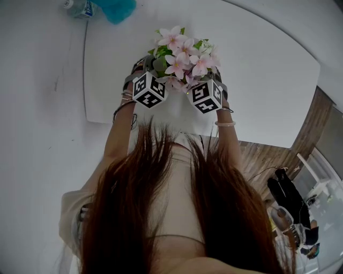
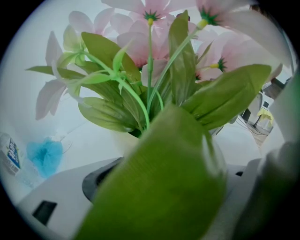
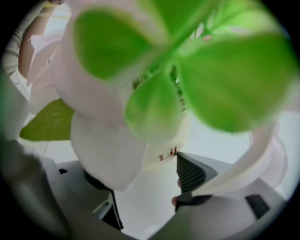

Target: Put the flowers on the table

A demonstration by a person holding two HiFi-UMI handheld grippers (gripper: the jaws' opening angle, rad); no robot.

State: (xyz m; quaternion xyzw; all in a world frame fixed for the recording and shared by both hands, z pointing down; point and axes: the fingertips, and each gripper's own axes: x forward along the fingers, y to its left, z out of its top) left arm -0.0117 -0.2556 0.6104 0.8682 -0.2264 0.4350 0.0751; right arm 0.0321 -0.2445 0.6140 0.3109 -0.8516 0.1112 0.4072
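Note:
A bunch of pink flowers (image 1: 182,53) with green leaves stands in a small white pot (image 3: 169,152) with red print. In the head view I hold it over the near edge of the white table (image 1: 262,69), with my left gripper (image 1: 140,72) on its left and my right gripper (image 1: 217,80) on its right. In the right gripper view the pot sits between the fingertips (image 3: 190,172) of my right gripper (image 3: 145,185). A petal hides the other finger. In the left gripper view a large leaf (image 2: 164,187) covers the jaws; only one dark finger (image 2: 96,183) shows.
A blue fluffy thing (image 1: 115,8) and a water bottle (image 1: 77,8) lie at the table's far left. To the right is wooden floor, and a person in black (image 1: 286,195) stands there. My long hair hangs in the lower part of the head view.

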